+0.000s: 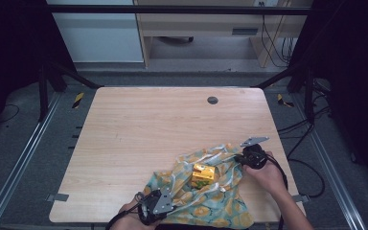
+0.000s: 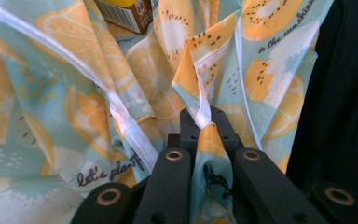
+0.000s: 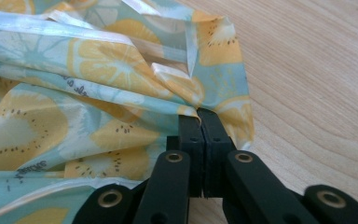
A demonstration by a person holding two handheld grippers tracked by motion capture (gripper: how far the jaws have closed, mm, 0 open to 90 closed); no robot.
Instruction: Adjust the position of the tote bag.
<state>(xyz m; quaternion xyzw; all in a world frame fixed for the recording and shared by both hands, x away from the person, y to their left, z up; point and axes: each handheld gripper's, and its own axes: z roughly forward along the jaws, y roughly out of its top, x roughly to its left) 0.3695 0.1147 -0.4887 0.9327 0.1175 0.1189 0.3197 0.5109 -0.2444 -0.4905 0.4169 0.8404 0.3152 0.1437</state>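
Observation:
A light blue cloth (image 1: pixel 220 203) printed with orange slices lies bunched on the near right part of the wooden table (image 1: pixel 148 129). On its middle rests a yellow box (image 1: pixel 203 171) with something green (image 1: pixel 200 184) beside it. At the cloth's near left corner, my left gripper (image 1: pixel 166 192) is shut on a fold of the cloth (image 2: pixel 200 84), and the box's barcode end (image 2: pixel 123 14) lies beyond its jaws. My right gripper (image 1: pixel 238 157) is shut on the far right corner, its jaws pinching the cloth's edge (image 3: pixel 121 70) just above the tabletop (image 3: pixel 307 70).
A round dark grommet (image 1: pixel 212 100) sits in the table near its far edge. Metal rails (image 1: pixel 24 158) run along both sides of the table, and cables (image 1: pixel 306 167) trail on the floor at the right. The table's front edge is close under my hands.

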